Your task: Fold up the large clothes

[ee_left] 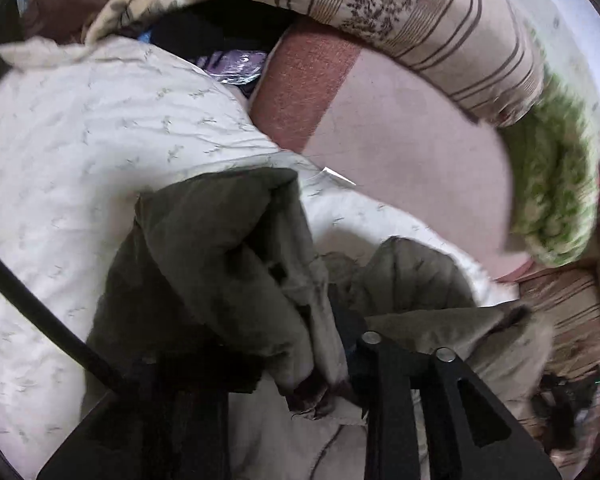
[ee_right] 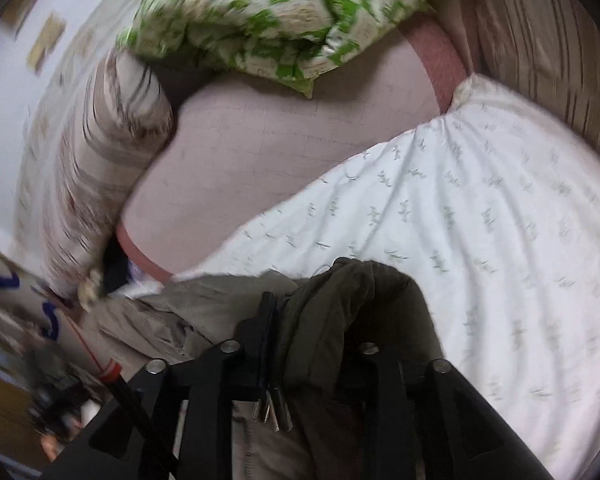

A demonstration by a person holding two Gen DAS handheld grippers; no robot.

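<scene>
An olive-green padded jacket (ee_left: 220, 240) with a pale beige lining lies bunched on a white printed quilt (ee_left: 100, 140) on the bed. In the left wrist view it drapes over my left gripper (ee_left: 312, 344). One finger (ee_left: 374, 360) shows and cloth hides the other, so I cannot tell whether the pads press. In the right wrist view a puffy fold of the jacket (ee_right: 380, 292) sits loosely between the fingers of my right gripper (ee_right: 316, 312), which stands open. Metal cord ends (ee_right: 272, 408) hang by its left finger (ee_right: 268, 320).
Beyond the quilt (ee_right: 460, 220) lies a pink sheet (ee_left: 400, 140) with a darker band. A striped duvet (ee_left: 440, 20) and a green-patterned pillow (ee_left: 552, 200) ring the far side. The wooden floor (ee_left: 568, 320) shows past the bed's edge. A black cable (ee_left: 40, 312) crosses at the left.
</scene>
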